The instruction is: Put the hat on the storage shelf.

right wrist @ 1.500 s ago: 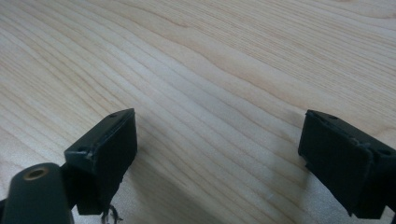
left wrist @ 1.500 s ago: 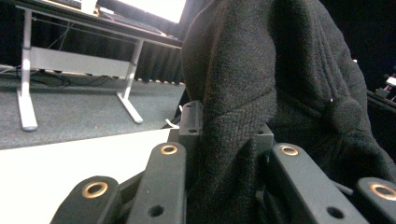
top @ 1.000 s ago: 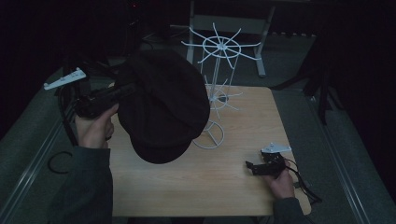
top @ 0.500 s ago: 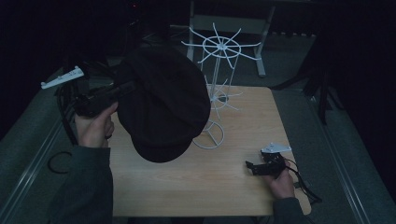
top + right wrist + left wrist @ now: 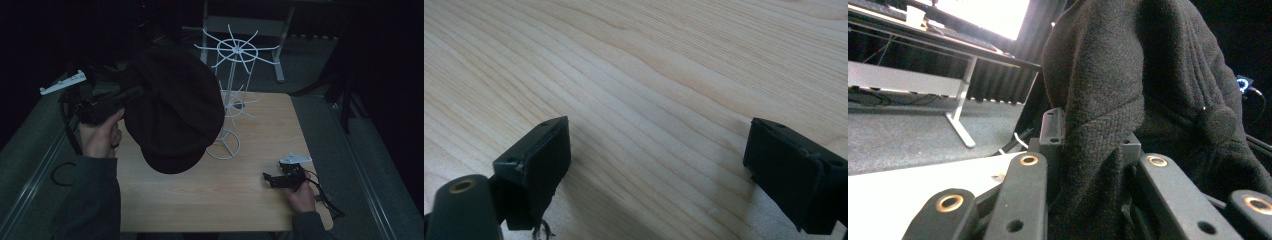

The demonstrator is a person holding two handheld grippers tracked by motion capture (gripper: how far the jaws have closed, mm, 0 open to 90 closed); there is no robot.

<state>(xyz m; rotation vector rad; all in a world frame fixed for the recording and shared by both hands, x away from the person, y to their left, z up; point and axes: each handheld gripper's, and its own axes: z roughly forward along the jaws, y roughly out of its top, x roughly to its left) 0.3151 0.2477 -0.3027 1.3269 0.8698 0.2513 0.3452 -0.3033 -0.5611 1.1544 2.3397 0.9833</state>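
A dark woollen cap (image 5: 175,115) hangs in the air over the left half of the wooden table (image 5: 225,205), brim towards the person. My left gripper (image 5: 132,92) is raised at the left and shut on the cap's edge. In the left gripper view the cap's fabric (image 5: 1148,65) is pinched between the jaws of the left gripper (image 5: 1093,135). A white wire rack (image 5: 235,50) with radiating hooks stands just right of the cap, partly hidden by it. My right gripper (image 5: 270,179) rests on the table's front right, open and holding nothing. The right gripper (image 5: 659,160) has bare wood between its jaws.
The rack's ring base (image 5: 224,145) sits mid-table, close under the cap's right side. A cable (image 5: 327,197) trails from the right gripper to the table's right edge. A desk frame (image 5: 280,50) stands behind the table. A black loop (image 5: 65,172) lies on the floor at left.
The left gripper with the cap has drifted slightly to the left. The right gripper has stayed put on the table.
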